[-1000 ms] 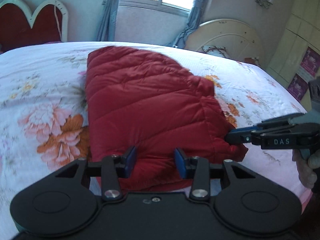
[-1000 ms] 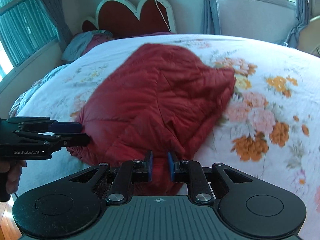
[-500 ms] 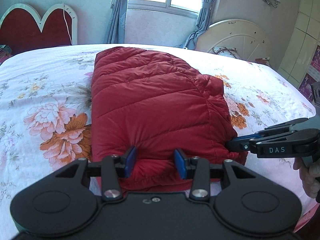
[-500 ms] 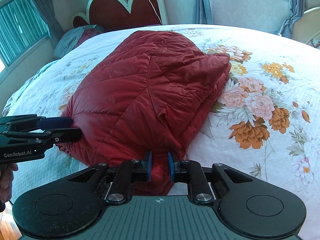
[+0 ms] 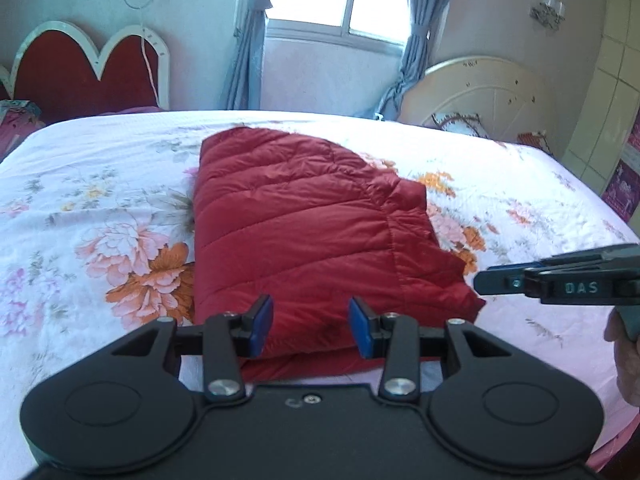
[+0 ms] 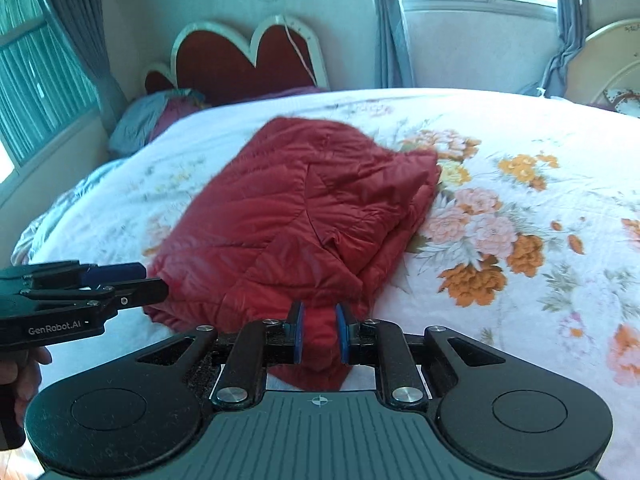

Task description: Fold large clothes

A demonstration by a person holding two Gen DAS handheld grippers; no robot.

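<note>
Red jacket folded on bed — left gripper part-open astride edge, right gripper pinching corner.

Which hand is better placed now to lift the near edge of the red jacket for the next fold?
Right, probably. The right gripper has its fingers closed on a fold of the red jacket. The left gripper stands open around the near edge, not clearly gripping.

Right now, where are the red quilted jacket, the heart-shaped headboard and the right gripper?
red quilted jacket [image 5: 304,232]: left wrist view, middle of its top panel.
heart-shaped headboard [image 6: 236,64]: right wrist view, red padding.
right gripper [image 6: 319,334]: right wrist view, midway between its fingertips.
</note>
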